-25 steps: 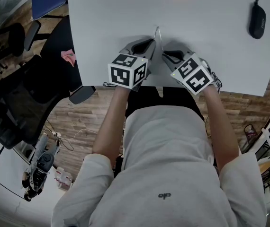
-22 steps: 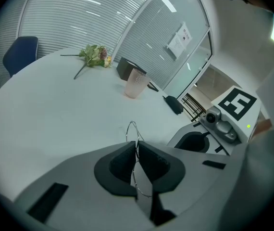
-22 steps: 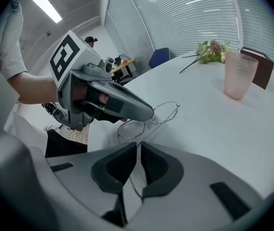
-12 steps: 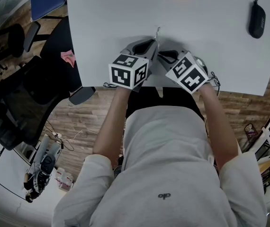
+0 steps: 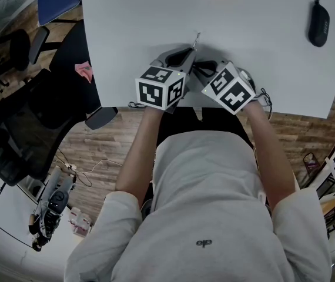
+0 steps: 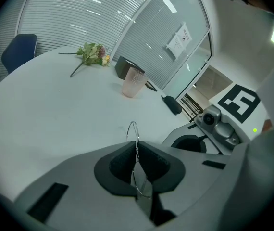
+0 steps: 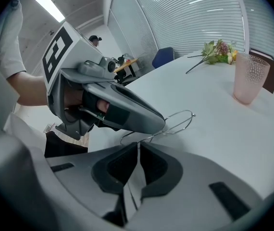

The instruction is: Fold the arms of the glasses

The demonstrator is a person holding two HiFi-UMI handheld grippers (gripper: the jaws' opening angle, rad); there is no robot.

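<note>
Glasses (image 7: 179,121), half hidden by clamping left tongs (image 6: 137,147), seemingly pinched too by just-closing right tongs (image 7: 139,146); cup (image 7: 250,78) beyond.

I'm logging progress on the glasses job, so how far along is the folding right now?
Done: the left tool is clamped on the wire glasses, steadying them over the white table. In hand: the right tool has just been closing its jaws on what looks like a thin arm. Left: no fold shows yet; both arms seem to need swinging in, though they are hard to make out.
</note>
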